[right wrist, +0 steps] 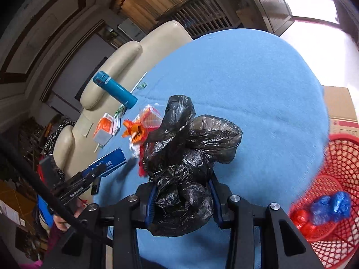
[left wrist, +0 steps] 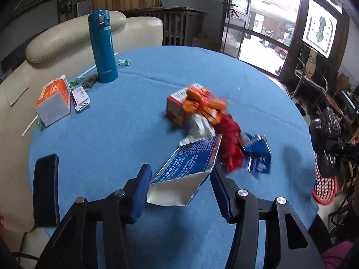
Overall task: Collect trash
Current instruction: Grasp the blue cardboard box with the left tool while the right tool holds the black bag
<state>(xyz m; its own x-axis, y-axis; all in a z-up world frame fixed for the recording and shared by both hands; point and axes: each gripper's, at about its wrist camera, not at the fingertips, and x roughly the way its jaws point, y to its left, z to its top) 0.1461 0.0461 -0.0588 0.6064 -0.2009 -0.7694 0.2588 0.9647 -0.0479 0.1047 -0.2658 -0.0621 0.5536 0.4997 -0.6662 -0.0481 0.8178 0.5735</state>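
Worktop (left wrist: 112, 148), left to right: one teal flask (left wrist: 103, 47), two orange cartons (left wrist: 53, 100), one red basket (right wrist: 336, 179). Left tongs (left wrist: 179, 179) angled down, pads against one blue carton (left wrist: 190, 163). Right tongs (right wrist: 182, 199) angled down, clamped on one black bag (right wrist: 186, 157).

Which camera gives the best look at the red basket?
The right wrist view: the red basket fills its lower right corner, with blue and red bundles inside it. The left wrist view catches only a sliver of its mesh past the table's right edge.

text: none legible | blue carton (left wrist: 190, 159): print too blurred
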